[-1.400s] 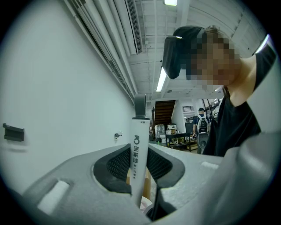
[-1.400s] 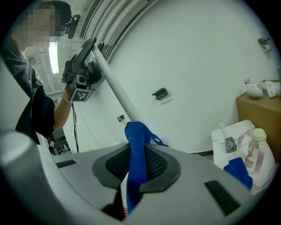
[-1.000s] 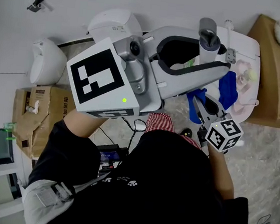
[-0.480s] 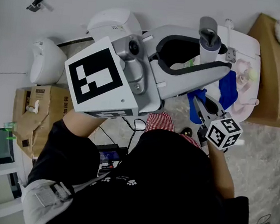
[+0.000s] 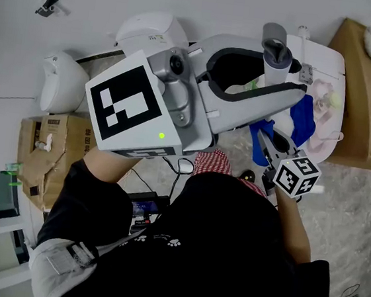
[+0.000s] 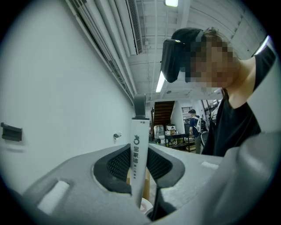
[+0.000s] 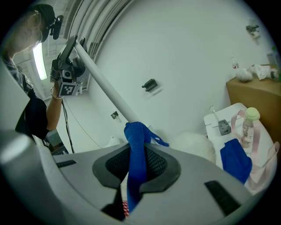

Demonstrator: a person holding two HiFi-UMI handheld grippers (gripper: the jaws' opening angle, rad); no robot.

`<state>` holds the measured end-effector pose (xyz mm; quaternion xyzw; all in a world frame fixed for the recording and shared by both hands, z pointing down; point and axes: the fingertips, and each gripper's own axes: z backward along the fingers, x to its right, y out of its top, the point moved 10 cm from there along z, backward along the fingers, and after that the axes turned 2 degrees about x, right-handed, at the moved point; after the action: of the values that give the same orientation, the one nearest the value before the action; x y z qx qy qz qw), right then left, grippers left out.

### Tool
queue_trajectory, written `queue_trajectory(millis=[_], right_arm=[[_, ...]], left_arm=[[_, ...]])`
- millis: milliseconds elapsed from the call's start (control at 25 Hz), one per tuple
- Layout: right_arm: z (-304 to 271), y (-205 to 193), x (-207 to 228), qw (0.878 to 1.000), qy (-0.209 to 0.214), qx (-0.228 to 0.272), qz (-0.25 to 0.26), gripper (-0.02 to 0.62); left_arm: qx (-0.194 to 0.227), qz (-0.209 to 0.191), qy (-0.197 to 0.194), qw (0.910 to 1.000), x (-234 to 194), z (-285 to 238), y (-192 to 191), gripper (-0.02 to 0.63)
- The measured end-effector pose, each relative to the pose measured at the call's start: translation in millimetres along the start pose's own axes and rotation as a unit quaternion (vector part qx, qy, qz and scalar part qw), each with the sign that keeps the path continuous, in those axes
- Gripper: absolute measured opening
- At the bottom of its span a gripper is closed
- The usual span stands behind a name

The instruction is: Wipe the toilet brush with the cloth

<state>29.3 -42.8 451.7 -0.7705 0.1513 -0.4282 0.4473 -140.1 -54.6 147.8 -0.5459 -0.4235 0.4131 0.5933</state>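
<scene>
Toilet brush [image 6: 137, 145] gripped by its white printed handle between the dark pads of the left claw [image 6: 137, 172], low centre of the left gripper view, jaws closed snug on it, grey end cap poking up beyond. In the right gripper view, blue cloth [image 7: 134, 162] pinched between the pads of the right claw [image 7: 135, 176] at lower centre, jaws nearly together on the fabric, a strip hanging below them. Just past those pads, top of the cloth bunched against the brush's long white shaft, the shaft slanting from there to the upper left of that frame, up to the left claw in the person's hand. Right behind the cloth, a white fluffy mass, too blurred to name for sure. Farther right, a white bench [image 7: 228, 112] carrying a second blue cloth [image 7: 235, 161], a clear bottle [image 7: 249, 127] with a pale green cap and a small grey fitting [image 7: 223, 126]. Beyond, at the right edge, a brown cardboard box [image 7: 252, 94] with pale clutter on top, and the plain white wall [image 7: 184, 52] with a small dark bracket [image 7: 150, 84].
</scene>
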Motion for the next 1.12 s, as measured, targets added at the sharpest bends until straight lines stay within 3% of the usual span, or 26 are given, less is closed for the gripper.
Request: queue_trajectory(millis=[640, 1120], right_arm=[[-2, -14, 6, 0.999, -0.018, -0.033, -0.012, 0.063], [0, -20, 8, 0.999, 0.002, -0.052, -0.016, 0.063]], left_arm=[[-0.007, 0.000, -0.001, 1.0000, 1, -1, 3, 0.091], [0.001, 0.008, 0.015, 0.9999, -1, 1, -4, 0.091]])
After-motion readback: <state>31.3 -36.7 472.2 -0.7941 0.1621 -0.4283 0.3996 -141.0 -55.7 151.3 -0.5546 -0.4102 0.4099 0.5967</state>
